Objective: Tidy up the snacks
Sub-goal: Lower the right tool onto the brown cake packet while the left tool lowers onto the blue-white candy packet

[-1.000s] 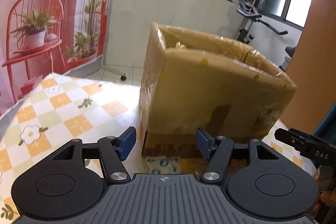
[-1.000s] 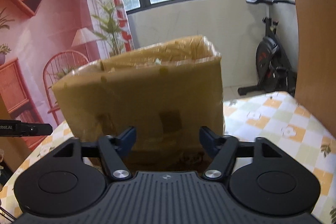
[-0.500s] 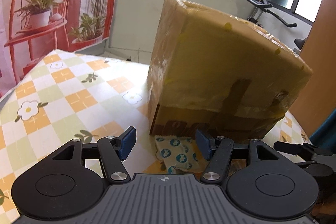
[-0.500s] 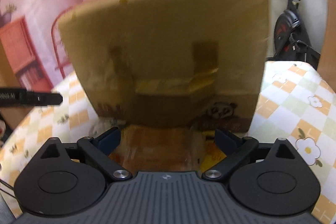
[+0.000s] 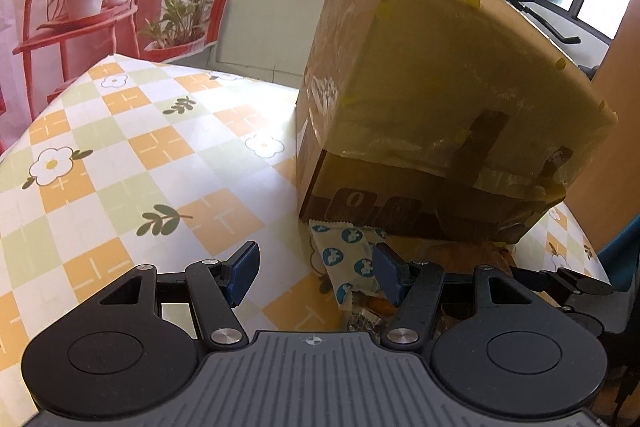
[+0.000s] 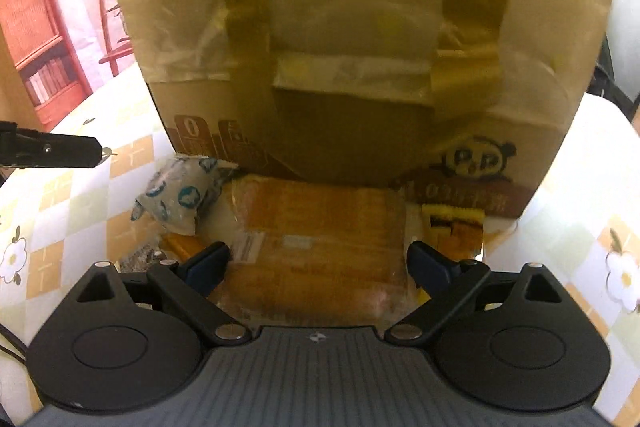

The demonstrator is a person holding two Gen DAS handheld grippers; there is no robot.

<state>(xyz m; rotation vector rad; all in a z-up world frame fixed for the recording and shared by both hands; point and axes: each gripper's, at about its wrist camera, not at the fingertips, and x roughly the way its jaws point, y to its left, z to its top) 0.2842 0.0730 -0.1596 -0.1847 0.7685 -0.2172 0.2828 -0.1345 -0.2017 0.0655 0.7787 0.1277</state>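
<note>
Straddling orange packet [image 6: 320, 247], right gripper [image 6: 318, 263] tilted down

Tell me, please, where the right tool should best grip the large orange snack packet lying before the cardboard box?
Probably across its near end, from above: the orange packet lies flat with its long sides between the right tool's open jaws; the cardboard box blocks its far end.

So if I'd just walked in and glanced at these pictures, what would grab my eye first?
Probably the big cardboard box wrapped in yellowish plastic, standing on the flower-checked tablecloth and filling both views. Next, the snacks at its foot: a large orange packet lying between the open fingers of the right gripper, and a small white packet with blue dots to its left. The left gripper hangs open beside that one.
</note>
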